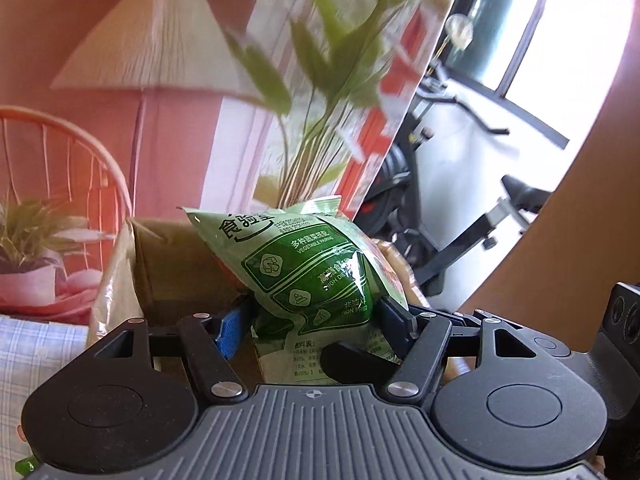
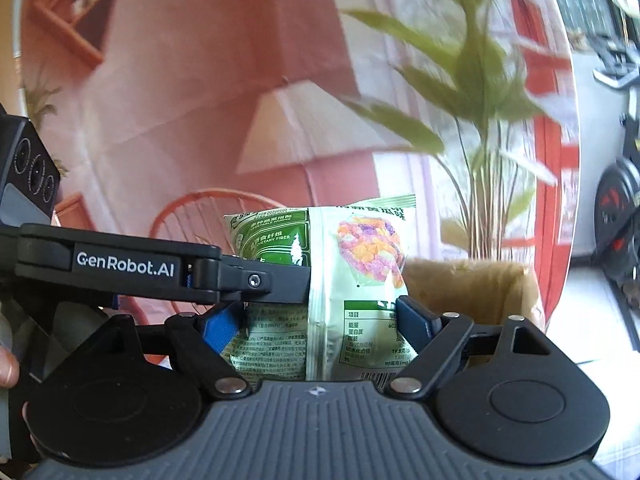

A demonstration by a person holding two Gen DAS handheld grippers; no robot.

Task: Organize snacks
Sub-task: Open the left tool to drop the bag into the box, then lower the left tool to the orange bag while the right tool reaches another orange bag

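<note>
The left tool and the right tool each clamp a glossy, crinkled green snack bag, pads pressing its sides. Just behind stands an open brown cardboard box. Beyond hang a pink printed backdrop and blurred leaves.

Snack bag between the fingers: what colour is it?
Green with white print, the snack bag shows best in the left wrist view.
</note>
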